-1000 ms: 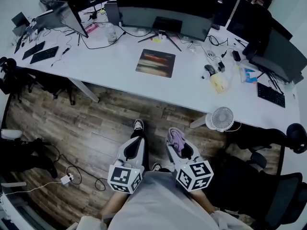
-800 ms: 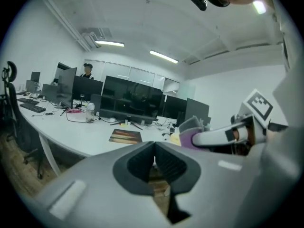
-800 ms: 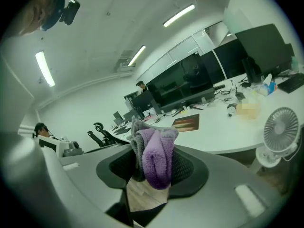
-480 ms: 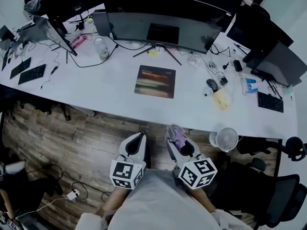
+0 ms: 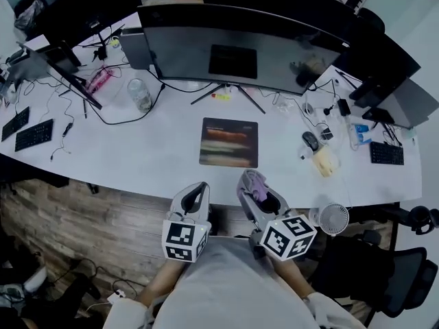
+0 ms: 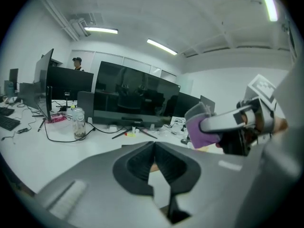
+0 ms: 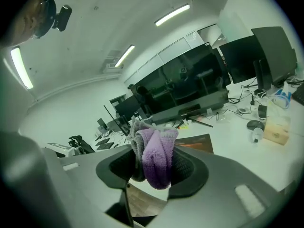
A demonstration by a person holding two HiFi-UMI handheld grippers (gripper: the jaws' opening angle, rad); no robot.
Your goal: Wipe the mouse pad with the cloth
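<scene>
Low in the centre of the head view, the left gripper (image 5: 198,189) has its jaws pressed together on nothing. Just right of it, the right gripper (image 5: 250,181) is clenched on a bunched purple cloth (image 5: 257,186). Beyond them, mid-frame, the mouse pad (image 5: 229,142) lies flat on the white desk (image 5: 151,149), below the curved monitor (image 5: 240,46).

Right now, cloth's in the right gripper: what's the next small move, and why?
Probably reach the right gripper forward and down onto the pad. Its jaws are shut on the cloth, but it hangs at the near edge of the desk, short of the pad lying flat ahead. The left gripper is shut and empty.
</scene>
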